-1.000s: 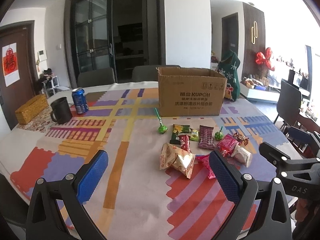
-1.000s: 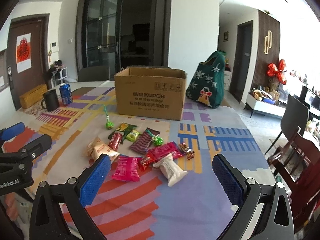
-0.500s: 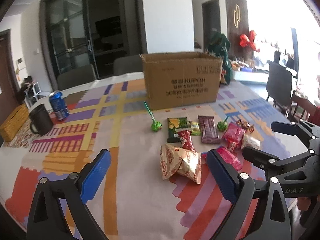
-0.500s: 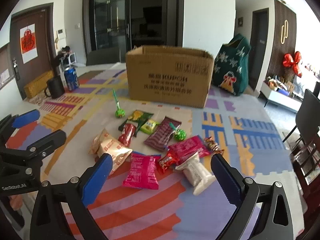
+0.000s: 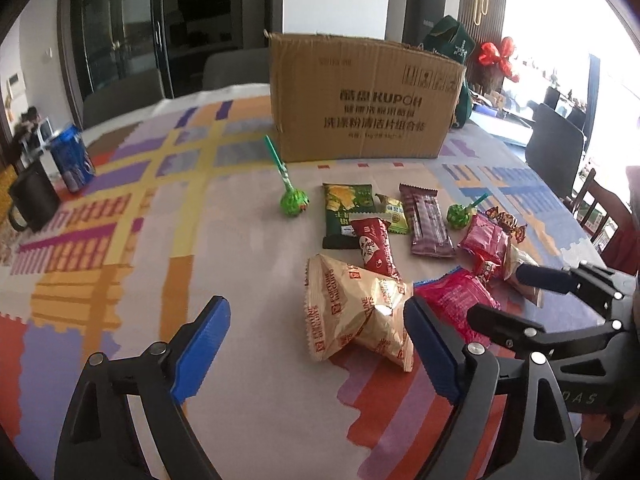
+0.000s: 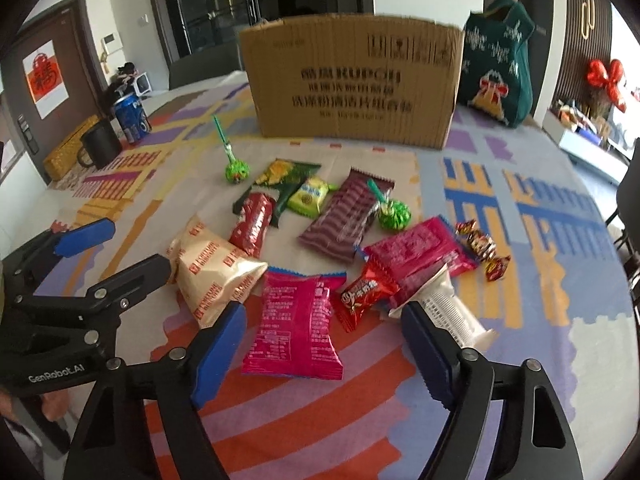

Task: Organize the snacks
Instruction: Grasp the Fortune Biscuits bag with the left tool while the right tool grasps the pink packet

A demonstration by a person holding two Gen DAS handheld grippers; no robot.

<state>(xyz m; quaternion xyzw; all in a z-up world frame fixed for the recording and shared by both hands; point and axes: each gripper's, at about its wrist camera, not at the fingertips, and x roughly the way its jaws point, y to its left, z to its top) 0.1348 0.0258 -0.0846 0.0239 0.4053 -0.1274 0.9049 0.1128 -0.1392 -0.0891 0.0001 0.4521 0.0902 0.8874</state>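
Note:
Several snack packets lie on the patterned tablecloth in front of an open cardboard box (image 5: 362,98), which also shows in the right wrist view (image 6: 352,80). My left gripper (image 5: 316,344) is open and empty, low over the table, with a beige fortune biscuit bag (image 5: 356,308) between and just beyond its fingers. My right gripper (image 6: 320,344) is open and empty, straddling a pink packet (image 6: 296,328). Beside that packet lie a small red packet (image 6: 366,294), a white packet (image 6: 452,312) and the beige bag (image 6: 212,272).
Two green lollipops (image 6: 236,170) (image 6: 394,214), a brown bar (image 6: 348,214), a green chip bag (image 6: 286,174) and a red packet (image 6: 254,226) lie further back. A black mug (image 6: 100,146) and blue can (image 6: 132,118) stand at the left. A green Christmas bag (image 6: 498,76) stands behind the box.
Both grippers have moved forward and down toward the snack pile. The packets and the box now look much closer. Both stay open.

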